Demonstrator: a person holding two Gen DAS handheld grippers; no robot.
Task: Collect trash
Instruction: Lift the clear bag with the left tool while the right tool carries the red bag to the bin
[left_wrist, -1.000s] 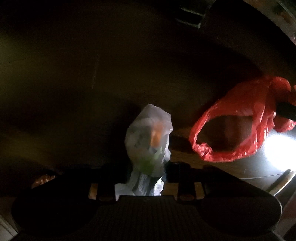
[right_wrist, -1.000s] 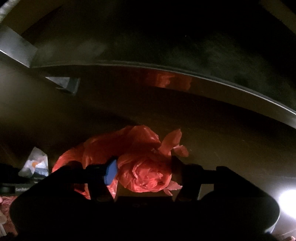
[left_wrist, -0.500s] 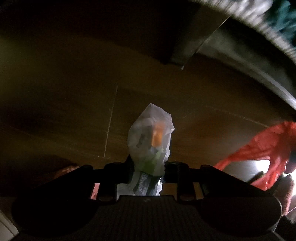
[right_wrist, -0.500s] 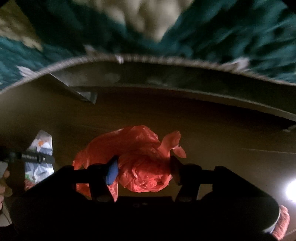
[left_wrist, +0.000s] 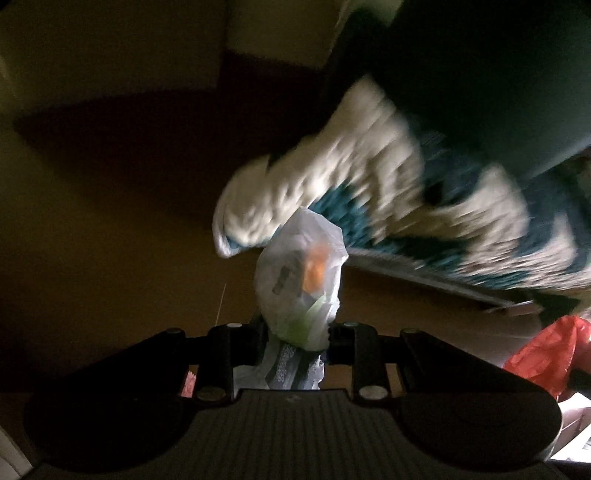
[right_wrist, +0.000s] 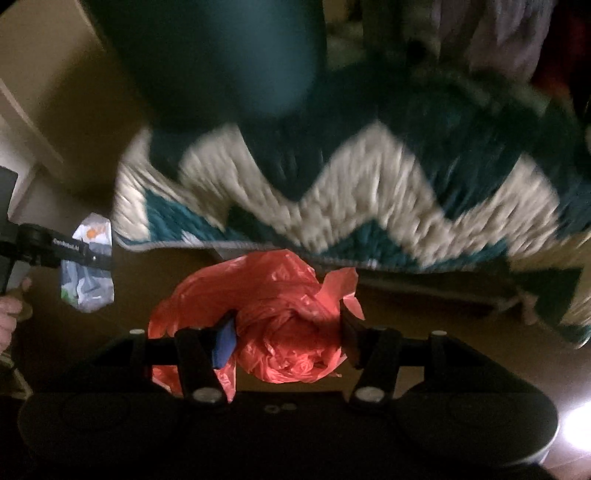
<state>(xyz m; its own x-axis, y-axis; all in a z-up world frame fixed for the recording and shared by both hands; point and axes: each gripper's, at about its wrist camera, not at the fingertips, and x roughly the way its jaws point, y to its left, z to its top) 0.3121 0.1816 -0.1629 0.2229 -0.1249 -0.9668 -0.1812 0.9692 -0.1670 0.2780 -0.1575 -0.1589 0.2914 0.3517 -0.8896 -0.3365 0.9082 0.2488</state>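
Teal/cream zigzag blanket (right_wrist: 351, 192) blurred behind both. Red plastic bag (right_wrist: 280, 325), crumpled, wedged betw right gripper (right_wrist: 286, 338) fingers, clamped mid-width. Clear bag (left_wrist: 301, 284) w/ orange + green scraps, pinched narrow in left gripper (left_wrist: 295, 334), sticking out fwd.

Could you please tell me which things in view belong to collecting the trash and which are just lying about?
Part of the job:
- white wrapper, gripped by the left gripper
- red plastic bag, gripped by the right gripper

Just lying about:
- teal and cream blanket
- dark teal cushion
- brown floor
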